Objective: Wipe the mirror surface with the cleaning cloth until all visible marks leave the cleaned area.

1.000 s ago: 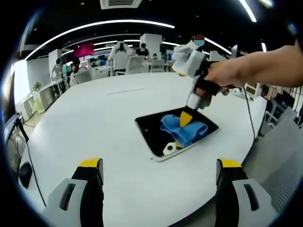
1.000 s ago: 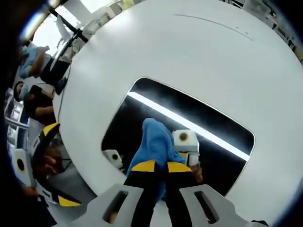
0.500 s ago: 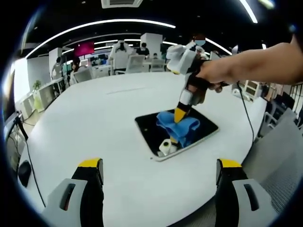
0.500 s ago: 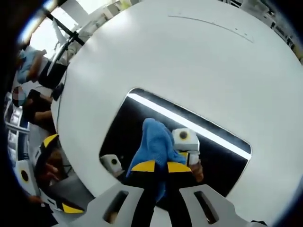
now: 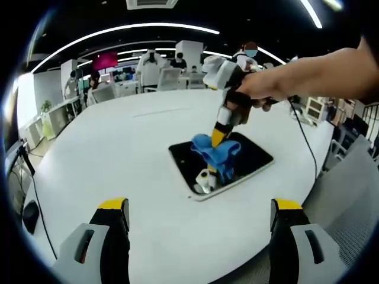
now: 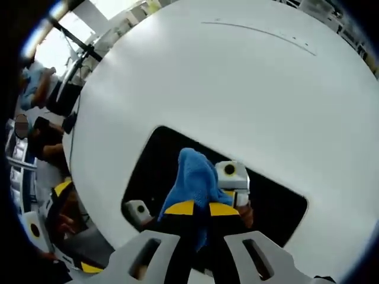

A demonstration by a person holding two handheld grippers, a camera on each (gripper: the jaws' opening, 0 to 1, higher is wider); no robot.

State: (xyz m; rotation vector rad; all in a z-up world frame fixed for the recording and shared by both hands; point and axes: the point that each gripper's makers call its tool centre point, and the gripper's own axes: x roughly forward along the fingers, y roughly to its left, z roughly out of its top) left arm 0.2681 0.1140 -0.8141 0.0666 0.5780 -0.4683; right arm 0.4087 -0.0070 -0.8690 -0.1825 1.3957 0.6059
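A large round white table [image 5: 118, 154] carries a dark rectangular mirror [image 5: 254, 157] with rounded corners, and everything here is placed against that mirror. Well to the mirror's near side, at the table's edge, the left gripper [image 5: 198, 228] hangs above the tabletop with its two yellow-tipped jaws spread wide apart and nothing between them. On the mirror itself, toward its left half, a bunched blue cleaning cloth [image 5: 214, 155] rests on the glass. The right gripper [image 5: 218, 137] comes down onto the cloth from above the mirror's far right side, held in a person's hand [image 5: 260, 92] whose bare forearm [image 5: 331, 68] stretches off to the right. In the right gripper view, the mirror [image 6: 148, 171] lies just ahead, the blue cloth [image 6: 192, 177] is pinched between the two jaws of the right gripper [image 6: 201, 208], which are pressed together on it, and the glass reflects the gripper beside the cloth. Beyond the mirror's far edge, chairs and desks [image 5: 172, 80] of an open office stand under long ceiling lights [image 5: 118, 32].
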